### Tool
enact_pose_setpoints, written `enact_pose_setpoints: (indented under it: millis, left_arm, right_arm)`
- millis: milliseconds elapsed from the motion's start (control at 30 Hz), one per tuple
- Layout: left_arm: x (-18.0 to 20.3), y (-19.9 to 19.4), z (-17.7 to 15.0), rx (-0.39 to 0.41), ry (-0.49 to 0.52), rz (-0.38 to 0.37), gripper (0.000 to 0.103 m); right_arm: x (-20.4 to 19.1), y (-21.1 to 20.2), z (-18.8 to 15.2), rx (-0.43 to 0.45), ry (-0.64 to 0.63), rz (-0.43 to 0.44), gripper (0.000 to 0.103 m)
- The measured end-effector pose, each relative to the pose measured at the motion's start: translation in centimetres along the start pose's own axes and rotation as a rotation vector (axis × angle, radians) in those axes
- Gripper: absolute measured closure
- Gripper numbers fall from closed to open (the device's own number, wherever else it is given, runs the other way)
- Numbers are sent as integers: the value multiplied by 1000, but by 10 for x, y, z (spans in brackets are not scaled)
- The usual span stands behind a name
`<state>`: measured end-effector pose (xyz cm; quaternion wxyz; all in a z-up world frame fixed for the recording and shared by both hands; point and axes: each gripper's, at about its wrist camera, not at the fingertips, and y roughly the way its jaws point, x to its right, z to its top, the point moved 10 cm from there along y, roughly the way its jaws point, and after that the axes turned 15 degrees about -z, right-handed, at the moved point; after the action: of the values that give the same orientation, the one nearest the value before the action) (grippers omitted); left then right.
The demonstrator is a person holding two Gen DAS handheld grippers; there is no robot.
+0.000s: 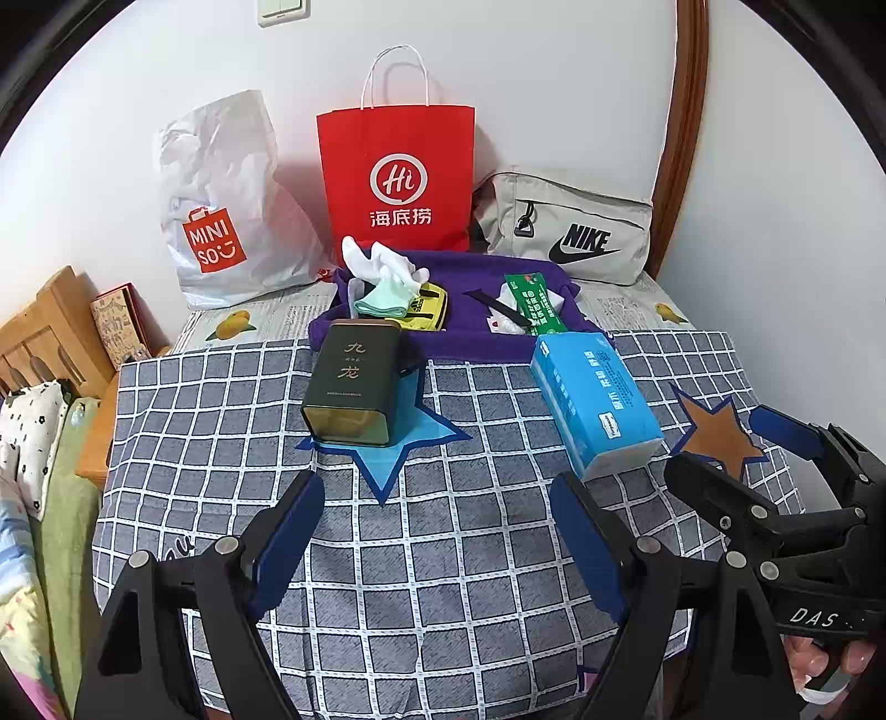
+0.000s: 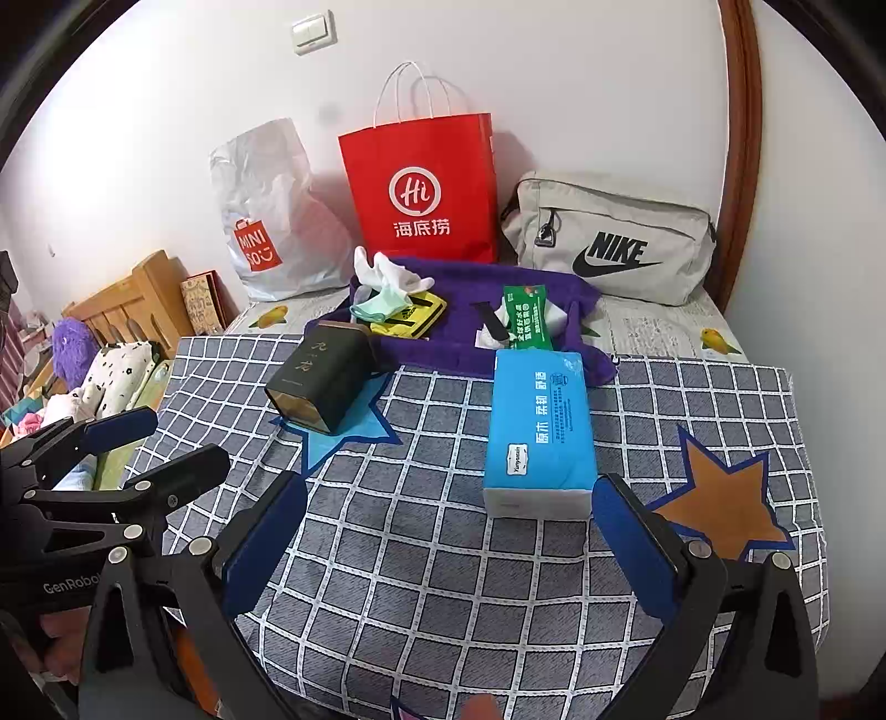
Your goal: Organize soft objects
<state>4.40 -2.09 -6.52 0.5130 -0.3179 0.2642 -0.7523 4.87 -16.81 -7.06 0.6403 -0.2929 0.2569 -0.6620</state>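
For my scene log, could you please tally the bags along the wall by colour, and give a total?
Red: 1, the paper Haidilao bag
White: 1, the Miniso plastic bag
Grey: 1, the Nike pouch
Total: 3

A plain white wall closes the far side of the room, with a white double light switch set high on it. A curved brown wooden frame rises at the table's far right corner. Off the table's left edge stands a light wooden headboard, with patterned bedding piled below it. The light is soft and even.
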Motion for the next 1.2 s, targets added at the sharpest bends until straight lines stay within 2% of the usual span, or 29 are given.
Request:
enact_pose_setpoints:
  millis: [1200]
  left_arm:
    - [3, -3, 2, 5, 6, 5, 20]
  right_arm:
    - [5, -5, 2, 6, 1, -7, 1]
